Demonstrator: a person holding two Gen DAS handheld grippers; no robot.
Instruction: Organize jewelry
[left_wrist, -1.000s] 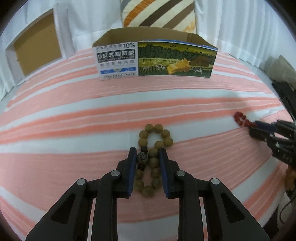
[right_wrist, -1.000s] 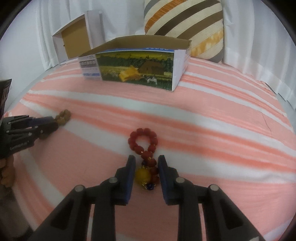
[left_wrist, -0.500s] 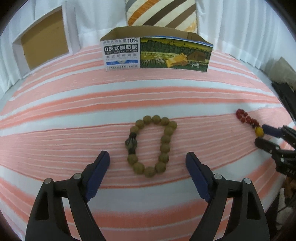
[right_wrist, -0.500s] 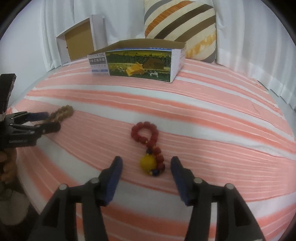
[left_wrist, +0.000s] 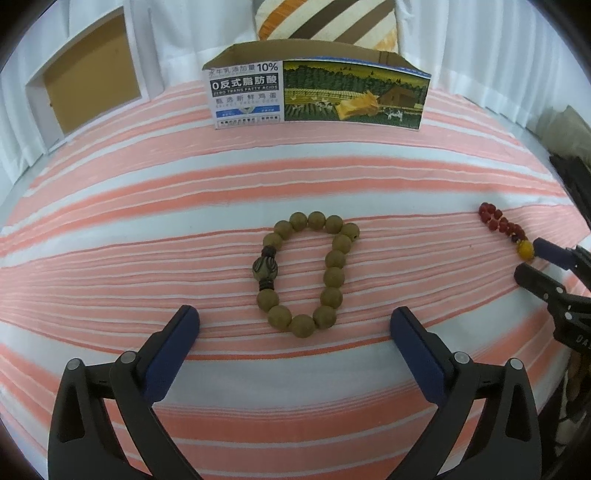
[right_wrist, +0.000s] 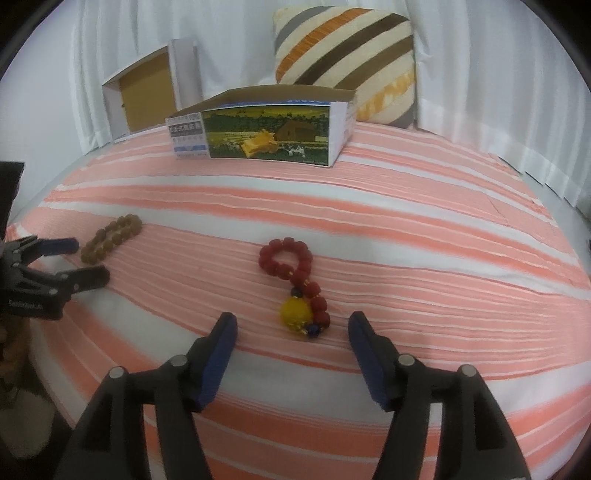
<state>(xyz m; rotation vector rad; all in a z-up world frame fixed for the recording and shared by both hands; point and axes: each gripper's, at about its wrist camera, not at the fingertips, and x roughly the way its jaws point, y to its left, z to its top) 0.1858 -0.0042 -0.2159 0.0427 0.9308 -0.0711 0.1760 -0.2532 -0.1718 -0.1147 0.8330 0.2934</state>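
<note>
Left wrist view shows a bed cover (left_wrist: 147, 229) with salmon and white stripes, which fills most of the picture. White curtains (left_wrist: 480, 44) hang behind it. A striped cushion (left_wrist: 325, 18) leans against them, and an open white box (left_wrist: 88, 74) with a brown inside stands at the far left. In front of the cushion stands a printed carton (left_wrist: 317, 94) with its top open, showing a farm picture on its long side.

The wooden bracelet (left_wrist: 306, 273) lies flat on the cover, well in front of the carton. Its loop is a long oval, and the long axis runs from near the camera away towards the carton. The big carved bead sits on its left side. The left gripper (left_wrist: 295, 325) is wide open and its jaws are opening; the near end of the bracelet lies between the two blue pads (left_wrist: 173, 350), but they do not touch it.

In the right wrist view, the red bracelet (right_wrist: 295, 273) lies on the cover, also well in front of the carton (right_wrist: 266, 129). It is twisted into a small loop at the far end and a double strand at the near end, so its long axis also runs away from the camera, slightly tilted. A yellow bead (right_wrist: 295, 312) sits at the near end. The right gripper (right_wrist: 291, 332) is open and its jaws are opening; the yellow bead is just in front of the gap between the pads, untouched. The two bracelets are well apart.
</note>
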